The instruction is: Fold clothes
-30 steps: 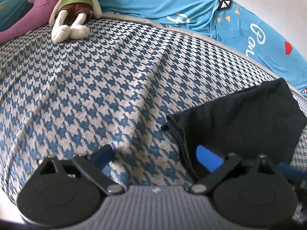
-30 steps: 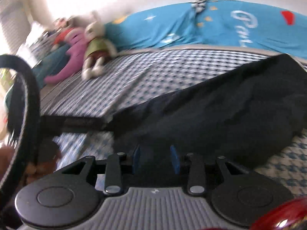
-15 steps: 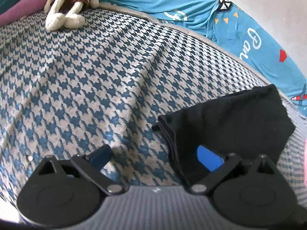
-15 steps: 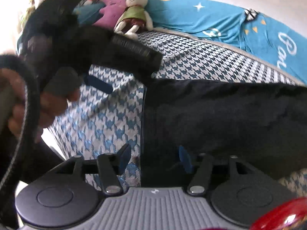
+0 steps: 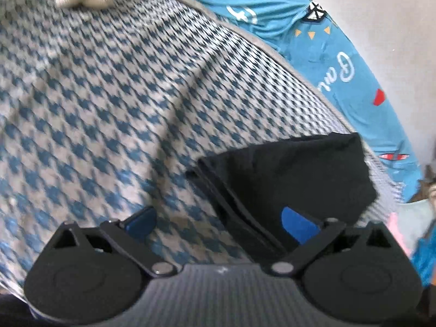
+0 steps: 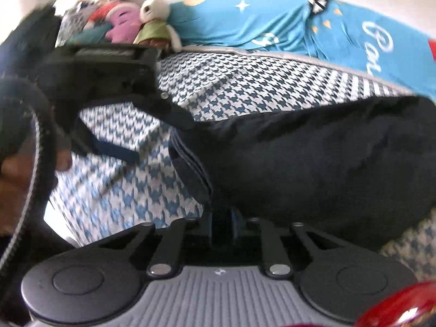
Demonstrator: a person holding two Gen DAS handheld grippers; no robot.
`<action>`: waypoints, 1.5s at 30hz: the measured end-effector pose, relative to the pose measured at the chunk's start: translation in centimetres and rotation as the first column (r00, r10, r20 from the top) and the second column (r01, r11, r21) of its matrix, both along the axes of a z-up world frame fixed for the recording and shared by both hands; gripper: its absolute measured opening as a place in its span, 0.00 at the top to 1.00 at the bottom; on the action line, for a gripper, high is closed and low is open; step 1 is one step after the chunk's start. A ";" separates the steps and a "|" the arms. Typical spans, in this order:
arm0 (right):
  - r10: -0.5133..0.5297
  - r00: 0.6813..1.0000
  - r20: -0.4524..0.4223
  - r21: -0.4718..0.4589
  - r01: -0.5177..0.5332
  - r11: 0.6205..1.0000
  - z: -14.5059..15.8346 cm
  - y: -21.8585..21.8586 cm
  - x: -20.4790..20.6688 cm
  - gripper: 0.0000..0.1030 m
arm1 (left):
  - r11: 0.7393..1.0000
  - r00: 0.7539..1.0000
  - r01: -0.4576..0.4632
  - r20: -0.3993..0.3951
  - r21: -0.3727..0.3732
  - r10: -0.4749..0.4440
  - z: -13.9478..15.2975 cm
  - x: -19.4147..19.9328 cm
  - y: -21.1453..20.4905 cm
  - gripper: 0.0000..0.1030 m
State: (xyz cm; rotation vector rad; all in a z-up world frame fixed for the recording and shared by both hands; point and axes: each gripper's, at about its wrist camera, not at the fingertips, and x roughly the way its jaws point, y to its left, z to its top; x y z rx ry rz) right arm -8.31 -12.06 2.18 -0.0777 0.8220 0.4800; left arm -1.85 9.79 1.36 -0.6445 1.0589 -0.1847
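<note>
right gripper (image 6: 222, 224): jaws just closed narrow on near edge of black garment (image 5: 294, 174), folded on checked bedcover (image 5: 109, 109). left gripper (image 5: 218, 220): wide, empty, straddling garment's layered edge. cloth judged soft, light, limp; pinch all layers at edge.

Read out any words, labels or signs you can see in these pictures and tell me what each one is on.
"Car", white script, cut off at the picture's edge in both views, so it may be part of a longer word: on the blue sheet.
Small white mark on the grey housing of the left tongs: too small to read.
Same mark on the right tongs: too small to read.
Nothing on the black garment.
</note>
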 end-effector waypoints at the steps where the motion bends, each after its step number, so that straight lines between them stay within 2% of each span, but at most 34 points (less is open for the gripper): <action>1: -0.008 1.000 -0.013 0.025 0.009 1.000 0.2 -0.3 0.1 0.86 | 1.000 1.000 0.006 -0.007 -0.020 -0.006 -0.1 0.1 -0.2 0.01; 2: -0.014 1.000 -0.026 0.048 0.015 0.999 0.3 -0.5 0.2 0.86 | 0.999 1.000 0.011 -0.013 -0.036 -0.011 -0.2 0.3 -0.5 0.01; 4: -0.020 0.999 -0.044 0.083 0.024 0.996 0.5 -1.0 0.7 0.86 | 1.000 1.000 0.019 -0.016 -0.022 -0.019 -0.3 0.6 -1.1 0.01; 9: -0.018 0.999 -0.041 0.100 0.022 0.995 0.8 -1.0 0.4 0.86 | 0.999 1.000 0.024 -0.012 -0.026 -0.024 -0.6 1.8 -2.3 0.02; 13: -0.013 0.999 -0.039 0.111 0.018 0.994 1.0 -1.1 0.3 0.86 | 1.000 1.000 0.022 -0.010 -0.017 -0.022 -0.8 2.6 -3.1 0.13; 14: -0.013 0.999 -0.039 0.113 0.017 0.993 1.0 -1.1 0.3 0.86 | 1.000 1.000 0.023 -0.008 -0.013 -0.023 -0.8 2.8 -3.3 0.20; 15: -0.013 0.999 -0.038 0.115 0.017 0.993 1.0 -1.2 0.3 0.86 | 1.000 1.000 0.025 -0.005 -0.009 -0.025 -0.8 3.0 -3.5 0.31; 16: -0.012 0.999 -0.038 0.117 0.017 0.993 1.0 -1.2 0.3 0.87 | 1.000 1.000 0.026 -0.002 -0.005 -0.026 -0.9 3.1 -3.7 0.37; 18: -0.013 0.999 -0.037 0.120 0.018 0.993 1.1 -1.3 0.3 0.87 | 0.999 0.999 0.032 -0.007 -0.008 -0.032 -1.2 3.3 -3.8 0.57; 19: -0.014 0.999 -0.037 0.122 0.018 0.992 1.1 -1.3 0.3 0.87 | 1.000 1.000 0.029 -0.005 -0.006 -0.029 -1.3 3.3 -3.9 0.62; 20: -0.012 0.999 -0.038 0.125 0.017 0.992 1.1 -1.3 0.3 0.87 | 1.000 1.000 0.028 -0.004 0.000 -0.028 -1.4 3.3 -3.9 0.76; 21: -0.007 0.999 -0.039 0.128 0.012 0.992 1.1 -1.3 0.4 0.87 | 1.000 1.000 0.030 -0.002 0.010 -0.030 -1.5 3.3 -4.0 0.85; 23: 0.006 0.999 -0.035 0.133 -0.002 0.991 1.2 -1.1 0.4 0.88 | 0.998 0.999 0.032 0.025 0.055 -0.034 -1.2 3.1 -4.2 0.93; 27: 0.031 0.999 -0.012 0.146 -0.029 0.989 1.5 -0.3 0.4 0.88 | 0.990 0.995 0.023 0.088 0.142 -0.036 0.0 2.5 -4.2 0.93; 29: 0.039 0.999 -0.001 0.160 -0.039 0.986 1.8 0.3 0.6 0.89 | 0.987 0.992 0.013 0.119 0.161 -0.032 0.9 2.5 -3.7 0.93; 33: 0.065 0.998 -0.001 0.220 -0.063 0.974 2.4 2.0 1.6 0.89 | 0.973 0.988 0.005 0.151 0.231 -0.041 2.1 2.8 -2.5 0.93; 42: 0.150 0.988 -0.023 0.348 -0.133 0.928 2.8 7.1 4.2 0.89 | 0.960 0.989 -0.038 0.147 0.279 -0.003 3.7 4.0 3.6 0.93; 45: 0.191 0.982 -0.006 0.369 -0.175 0.913 2.8 9.1 4.7 0.89 | 0.951 0.991 -0.059 0.136 0.302 0.019 4.0 4.6 5.5 0.93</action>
